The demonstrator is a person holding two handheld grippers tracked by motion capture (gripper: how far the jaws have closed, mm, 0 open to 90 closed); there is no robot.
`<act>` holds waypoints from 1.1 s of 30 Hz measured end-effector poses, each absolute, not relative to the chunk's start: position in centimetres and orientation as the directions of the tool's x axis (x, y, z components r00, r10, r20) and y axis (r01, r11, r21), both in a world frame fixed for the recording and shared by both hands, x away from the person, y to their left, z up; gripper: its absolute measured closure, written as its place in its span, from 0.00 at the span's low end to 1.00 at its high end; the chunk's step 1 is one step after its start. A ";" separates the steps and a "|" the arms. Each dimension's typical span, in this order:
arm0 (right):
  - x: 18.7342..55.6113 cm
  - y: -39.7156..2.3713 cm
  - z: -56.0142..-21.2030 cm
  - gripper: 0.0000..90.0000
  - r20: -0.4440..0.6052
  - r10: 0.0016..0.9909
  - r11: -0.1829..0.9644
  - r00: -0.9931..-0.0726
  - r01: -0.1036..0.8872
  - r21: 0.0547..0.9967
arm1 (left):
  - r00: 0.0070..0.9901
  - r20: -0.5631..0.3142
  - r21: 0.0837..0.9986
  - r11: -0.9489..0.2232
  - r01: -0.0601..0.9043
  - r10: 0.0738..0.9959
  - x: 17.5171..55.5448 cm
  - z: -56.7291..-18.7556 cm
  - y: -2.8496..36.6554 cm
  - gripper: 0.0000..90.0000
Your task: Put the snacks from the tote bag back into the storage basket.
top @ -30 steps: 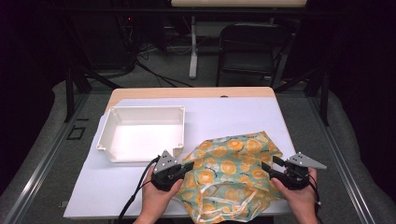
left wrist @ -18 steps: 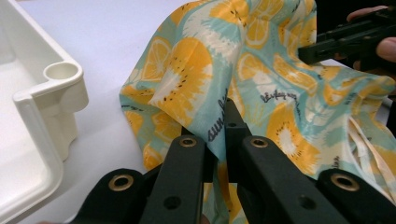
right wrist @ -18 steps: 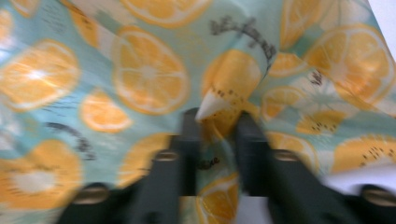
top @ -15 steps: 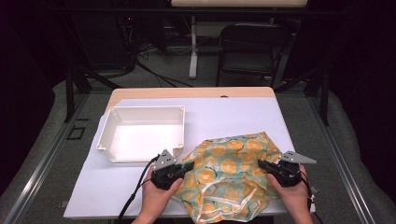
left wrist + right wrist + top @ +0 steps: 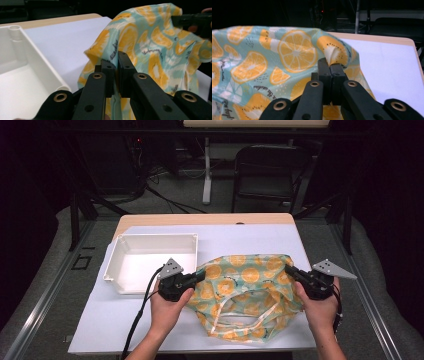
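A teal cloth bag printed with orange slices (image 5: 245, 285) is stretched between my two grippers above the white table sheet (image 5: 240, 240). My left gripper (image 5: 200, 276) is shut on the bag's left edge; in the left gripper view the jaws (image 5: 116, 65) pinch a fold of the fabric (image 5: 155, 50). My right gripper (image 5: 290, 270) is shut on the bag's right edge, and in the right gripper view the jaws (image 5: 329, 67) clamp a puckered corner of the fabric (image 5: 274, 57). The bag's near part with its pale handles still rests on the table.
An empty white tray (image 5: 150, 236) stands on the sheet left of the bag, close to my left gripper; its wall (image 5: 37, 65) is in the left gripper view. A dark chair (image 5: 270, 170) and cables lie beyond the table's far wooden edge (image 5: 200, 218).
The right gripper moved in to the bag's right edge and shut on it. Both hands then rose, lifting the bag's upper edge and pulling it wider between them.
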State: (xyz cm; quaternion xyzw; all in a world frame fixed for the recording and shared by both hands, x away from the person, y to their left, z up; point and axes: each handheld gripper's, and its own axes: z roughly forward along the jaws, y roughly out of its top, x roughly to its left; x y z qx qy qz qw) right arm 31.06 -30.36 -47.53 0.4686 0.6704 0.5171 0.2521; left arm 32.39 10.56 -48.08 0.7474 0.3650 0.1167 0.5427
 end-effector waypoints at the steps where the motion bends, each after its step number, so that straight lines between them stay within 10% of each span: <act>1: 31.2 -30.5 -47.5 1.00 0.154 0.889 0.018 -0.431 0.369 0.929 | 0.701 -0.223 0.893 -0.146 0.425 0.677 32.3 -48.1 10.6 0.94; 6: 31.2 -30.6 -48.3 1.00 0.172 0.891 0.003 -0.421 0.382 0.924 | 0.672 -0.210 0.911 -0.107 0.398 0.710 30.8 -47.4 11.0 0.66; 18: 31.0 -30.5 -48.6 1.00 0.184 0.885 -0.003 -0.427 0.391 0.921 | 0.789 -0.101 0.909 -0.266 0.321 0.606 26.1 -49.1 5.4 0.54; 26: 31.1 -30.3 -48.8 1.00 0.186 0.883 0.003 -0.431 0.401 0.916 | 0.804 0.019 0.825 -0.464 0.323 0.594 25.4 -52.0 1.3 0.19; 33: 31.1 -29.9 -49.0 1.00 0.186 0.876 0.012 -0.445 0.406 0.914 | 0.747 0.173 0.745 -0.582 0.327 0.641 26.0 -54.6 -1.1 0.30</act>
